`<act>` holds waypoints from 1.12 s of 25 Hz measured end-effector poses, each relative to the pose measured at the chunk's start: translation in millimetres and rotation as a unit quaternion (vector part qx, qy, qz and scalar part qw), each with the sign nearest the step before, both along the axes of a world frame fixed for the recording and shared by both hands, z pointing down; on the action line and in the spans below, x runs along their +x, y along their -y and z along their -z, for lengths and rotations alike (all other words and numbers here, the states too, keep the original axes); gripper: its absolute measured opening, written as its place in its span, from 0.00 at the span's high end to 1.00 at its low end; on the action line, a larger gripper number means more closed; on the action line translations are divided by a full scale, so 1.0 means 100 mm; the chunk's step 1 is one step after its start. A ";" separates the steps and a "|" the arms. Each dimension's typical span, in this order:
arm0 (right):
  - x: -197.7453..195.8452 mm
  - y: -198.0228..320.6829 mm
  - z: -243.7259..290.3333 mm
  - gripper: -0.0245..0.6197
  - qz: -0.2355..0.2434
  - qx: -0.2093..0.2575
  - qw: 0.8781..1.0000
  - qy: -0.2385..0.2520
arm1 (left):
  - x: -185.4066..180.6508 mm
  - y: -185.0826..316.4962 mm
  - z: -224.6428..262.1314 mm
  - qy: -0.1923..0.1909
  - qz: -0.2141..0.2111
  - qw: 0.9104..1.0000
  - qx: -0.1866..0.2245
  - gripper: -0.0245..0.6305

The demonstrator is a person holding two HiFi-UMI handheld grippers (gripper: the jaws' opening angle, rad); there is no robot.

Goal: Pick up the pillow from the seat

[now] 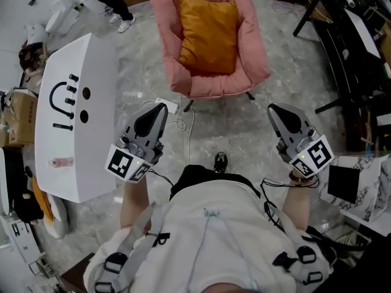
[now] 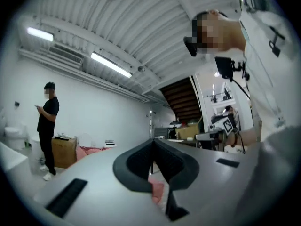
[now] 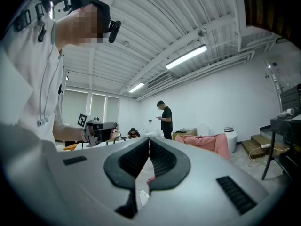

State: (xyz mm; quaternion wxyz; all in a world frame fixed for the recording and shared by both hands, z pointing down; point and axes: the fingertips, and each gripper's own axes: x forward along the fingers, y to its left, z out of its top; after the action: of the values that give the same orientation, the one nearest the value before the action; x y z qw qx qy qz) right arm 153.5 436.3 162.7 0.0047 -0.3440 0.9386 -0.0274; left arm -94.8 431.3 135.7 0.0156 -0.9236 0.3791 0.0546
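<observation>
- Big workshop-type room: grey stone floor (image 1: 244, 127), white walls, strip lights overhead. Another person (image 2: 47, 128) stands way off by the far wall.
- The orange pillow (image 1: 208, 34) sits in the pink chair (image 1: 253, 54), leaning on the backrest. It's straight ahead of both sets of fingers and well apart from them. Looks untouched to me.
- On the left gripper (image 1: 162, 107) the fingers are pressed together with nothing between them. The right gripper (image 1: 272, 107) is the same deal: tips meeting, empty.
- Progress-wise I'd call it basically zero, this looks like the walk-up. Left to do: close the gap, spread the fingers, get hold of the pillow and lift it off the seat.
- Room to move: it's open floor between the fingers and the chair front. The one snag is a white cable (image 1: 182, 122) and plug block lying just ahead of the left fingers, near the chair leg.
- A white surface (image 1: 79, 145) runs along outside the left fingers. A dark desk (image 1: 348, 47) and its legs sit outside the right ones.
- The chair arms rise either side of the pillow, so I reckon coming in from the front or above is easiest.
</observation>
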 end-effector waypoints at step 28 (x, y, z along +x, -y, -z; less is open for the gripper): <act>-0.48 3.51 -0.73 0.94 -0.068 -0.126 0.989 0.023 | -0.69 3.67 -0.76 0.057 -0.033 0.993 -0.095 0.95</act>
State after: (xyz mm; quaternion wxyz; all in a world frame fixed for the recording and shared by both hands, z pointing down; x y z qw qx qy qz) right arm 105.5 84.9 235.7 -0.0156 -0.4043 0.9017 -0.1525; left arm -163.3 64.3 211.8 -0.0526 -0.9347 0.3500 -0.0342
